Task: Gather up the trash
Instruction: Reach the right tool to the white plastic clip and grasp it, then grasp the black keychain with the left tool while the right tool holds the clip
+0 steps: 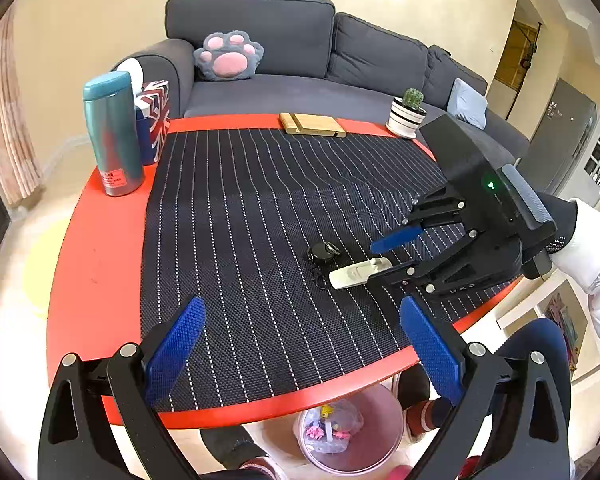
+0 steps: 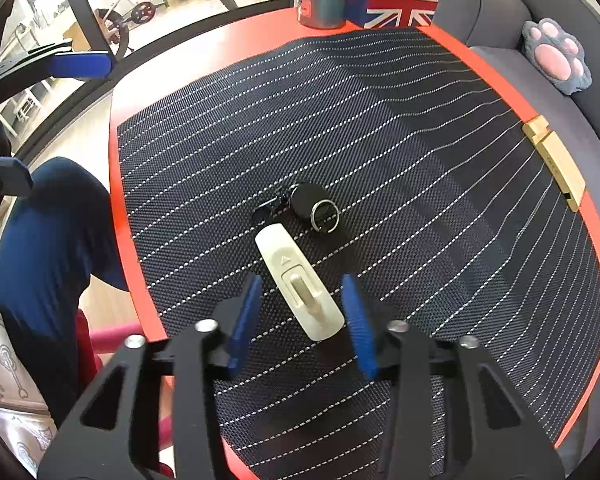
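Trash on the striped black placemat (image 2: 380, 128) is down to a cream adhesive wall hook (image 2: 298, 282) lying flat, with a black retractable key reel (image 2: 310, 200) just beyond it at about twelve o'clock, the two close but apart. I hold my right gripper (image 2: 302, 312) pointed steeply down over the hook, its blue pads (image 2: 246, 316) flanking the hook's near, rounded end; the jaws stand partly spread, and I see a strip of mat between each pad and the cream plastic, so nothing is pinched. From my left wrist camera the same right gripper (image 1: 404, 272) shows at three o'clock, reaching in from the table's edge with the hook (image 1: 358, 272) beneath its tips and my white sleeve (image 1: 592, 248) behind it. My left gripper (image 1: 300, 344) hovers above the near rim of the red round table (image 1: 96, 248), jaws spread wide and holding nothing. Below that rim, at six o'clock, a pink wastebasket (image 1: 352, 432) sits on the floor with a clear bag of scraps inside. Along the far side of the table stand a teal thermos (image 1: 114, 132) at ten o'clock, a Union Jack tissue box (image 1: 154, 116) touching it, a wooden phone stand (image 1: 312, 124) at twelve, and a small potted cactus (image 1: 410, 110) at one o'clock. A grey sofa (image 1: 300, 52) with a paw-shaped cushion (image 1: 228, 56) lies beyond.
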The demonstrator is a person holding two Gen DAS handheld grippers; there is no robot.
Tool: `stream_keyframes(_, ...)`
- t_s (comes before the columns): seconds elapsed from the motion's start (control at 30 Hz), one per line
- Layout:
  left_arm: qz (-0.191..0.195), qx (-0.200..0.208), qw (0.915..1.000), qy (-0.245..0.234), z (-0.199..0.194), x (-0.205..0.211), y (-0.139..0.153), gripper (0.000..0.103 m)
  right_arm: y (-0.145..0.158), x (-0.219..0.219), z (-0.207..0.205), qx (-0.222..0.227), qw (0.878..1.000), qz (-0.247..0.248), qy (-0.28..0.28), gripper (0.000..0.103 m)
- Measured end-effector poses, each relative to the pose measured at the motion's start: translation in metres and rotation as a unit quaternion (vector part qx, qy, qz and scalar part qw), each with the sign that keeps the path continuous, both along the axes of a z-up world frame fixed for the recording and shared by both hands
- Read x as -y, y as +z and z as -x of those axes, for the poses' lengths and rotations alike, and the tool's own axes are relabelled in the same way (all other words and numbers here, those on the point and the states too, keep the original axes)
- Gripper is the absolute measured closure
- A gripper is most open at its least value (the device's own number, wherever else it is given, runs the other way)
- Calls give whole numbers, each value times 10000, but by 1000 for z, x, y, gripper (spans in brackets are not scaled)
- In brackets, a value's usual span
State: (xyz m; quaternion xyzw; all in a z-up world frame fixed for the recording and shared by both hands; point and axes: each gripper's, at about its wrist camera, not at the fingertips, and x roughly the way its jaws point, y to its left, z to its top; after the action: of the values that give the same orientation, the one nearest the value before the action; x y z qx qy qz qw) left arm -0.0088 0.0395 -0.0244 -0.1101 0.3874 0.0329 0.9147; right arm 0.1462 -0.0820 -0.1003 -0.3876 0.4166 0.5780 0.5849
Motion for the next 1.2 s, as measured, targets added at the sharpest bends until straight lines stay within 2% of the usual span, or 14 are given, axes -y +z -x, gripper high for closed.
stream_keyframes(0.13,18,-8,10000,-17,-1,0,-1,9,-1,2,-2,-36,10000,2,-49,91)
stream_keyframes(0.23,22,-17,10000,-36,-2,1,-2,9,1,3,-3,-52,9999,-35,-112,96)
stream_keyframes(0.6,-32,-33,9998,-193,-17,4,1,9,17,17,-2,-248,9979,-346,-480,97)
stream_keyframes(0.9,-134,-99,9991,-395,-41,11,5,9,42,37,-18,-272,9902,-711,-1169,97)
stream_keyframes(1.2,-384,-358,9953,-812,-76,18,5,9,55,63,-33,-223,9829,-868,-1608,97)
